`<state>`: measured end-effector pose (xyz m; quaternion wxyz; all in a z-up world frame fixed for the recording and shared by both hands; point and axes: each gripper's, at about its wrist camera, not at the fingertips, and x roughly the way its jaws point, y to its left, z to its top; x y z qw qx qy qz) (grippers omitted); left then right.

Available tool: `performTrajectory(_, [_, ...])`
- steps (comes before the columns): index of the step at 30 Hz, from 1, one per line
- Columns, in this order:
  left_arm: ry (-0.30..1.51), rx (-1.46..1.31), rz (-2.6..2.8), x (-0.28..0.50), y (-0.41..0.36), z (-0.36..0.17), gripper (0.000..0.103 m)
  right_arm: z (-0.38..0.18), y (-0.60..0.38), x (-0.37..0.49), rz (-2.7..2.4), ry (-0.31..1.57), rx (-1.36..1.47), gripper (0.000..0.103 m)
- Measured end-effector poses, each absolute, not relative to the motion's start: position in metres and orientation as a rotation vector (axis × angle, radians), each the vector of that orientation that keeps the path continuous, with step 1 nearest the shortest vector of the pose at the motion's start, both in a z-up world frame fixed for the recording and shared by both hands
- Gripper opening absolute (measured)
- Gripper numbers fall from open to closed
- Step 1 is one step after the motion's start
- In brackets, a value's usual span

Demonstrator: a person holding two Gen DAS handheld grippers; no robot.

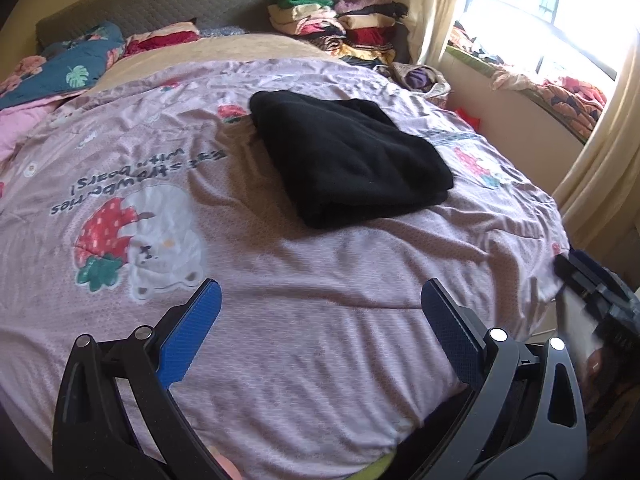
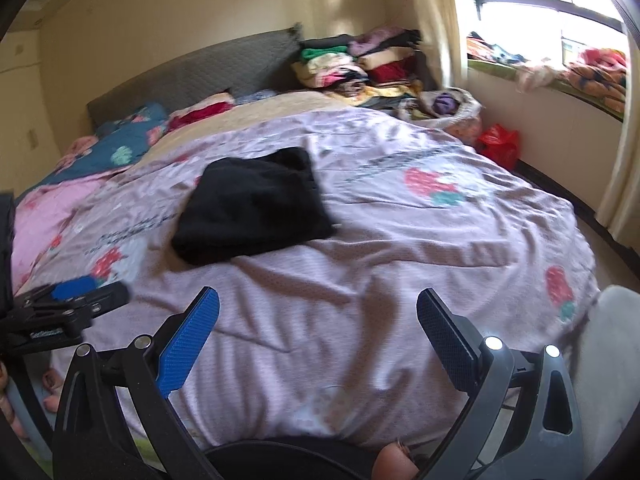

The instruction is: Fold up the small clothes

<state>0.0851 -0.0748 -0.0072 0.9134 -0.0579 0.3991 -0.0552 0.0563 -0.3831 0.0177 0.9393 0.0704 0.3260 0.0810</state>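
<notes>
The black garment (image 1: 348, 160) lies in a thick, tidy rectangle near the middle of the bed (image 1: 320, 340), on a pink strawberry-print cover, so this fold looks finished or nearly so. Its fabric seems soft and fuzzy, its edges roughly squared. Both the left gripper (image 1: 320, 332) and the right gripper (image 2: 318, 332) hover at the near edge, fingers spread wide, holding nothing. The next move likely calls for setting it aside or fetching another piece from the pile of clothes (image 1: 340, 20) by the headboard.
</notes>
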Motion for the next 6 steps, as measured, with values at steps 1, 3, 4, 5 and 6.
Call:
performTrajectory(1, [0.821, -0.136, -0.089, 0.088, -0.063, -0.007, 0.094, 0.018, -0.399, 0.057, 0.132, 0.664, 0.169, 0.098])
performTrajectory(3, [0.82, -0.182, -0.036, 0.093, -0.033, -0.006, 0.094, 0.019, -0.45, 0.058, 0.029, 0.666, 0.244, 0.098])
performTrajectory(4, [0.822, -0.228, 0.018, 0.097, -0.002, -0.005, 0.094, 0.017, -0.491, 0.059, -0.047, 0.665, 0.297, 0.098])
performTrajectory(5, [0.821, -0.264, 0.067, 0.099, 0.025, -0.005, 0.094, 0.014, -0.521, 0.061, -0.113, 0.665, 0.328, 0.098])
performTrajectory(6, [0.818, -0.306, 0.16, 0.1, 0.069, -0.004, 0.094, 0.008, -0.556, 0.062, -0.198, 0.669, 0.358, 0.098])
